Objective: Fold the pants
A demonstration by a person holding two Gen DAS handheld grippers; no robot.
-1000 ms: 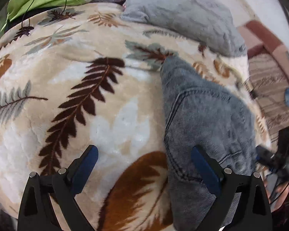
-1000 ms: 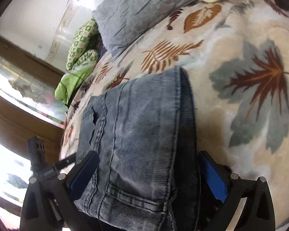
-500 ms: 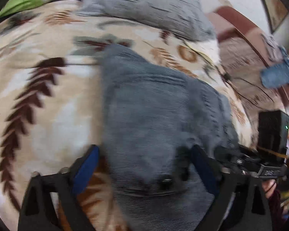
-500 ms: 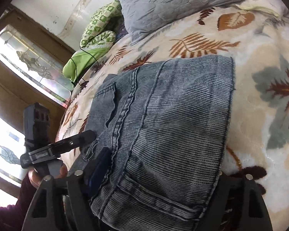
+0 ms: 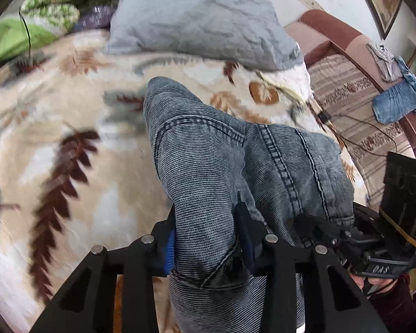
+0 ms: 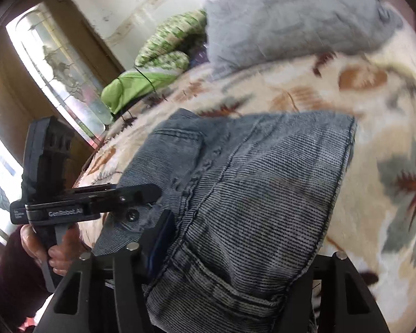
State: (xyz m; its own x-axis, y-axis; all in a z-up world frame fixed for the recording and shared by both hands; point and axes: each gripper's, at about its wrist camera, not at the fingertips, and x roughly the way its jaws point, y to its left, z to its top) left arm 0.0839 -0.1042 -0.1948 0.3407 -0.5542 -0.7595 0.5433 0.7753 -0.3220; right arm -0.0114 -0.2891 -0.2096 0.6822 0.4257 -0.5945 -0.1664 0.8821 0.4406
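grey corduroy pants [image 5: 208, 183] between both jaws

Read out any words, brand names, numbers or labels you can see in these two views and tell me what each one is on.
"GenRobot.AI": white letters on the side of the left gripper, right wrist view; the ending is hard to read.
Small white print beside it on the same body: too small to read.
"DAS": on the body of the right gripper, left wrist view.
The pants show no readable label.

A home bedroom: leaf-print blanket [image 5: 69, 127], grey pillow [image 5: 202, 19], striped sofa [image 5: 355, 105] alongside.
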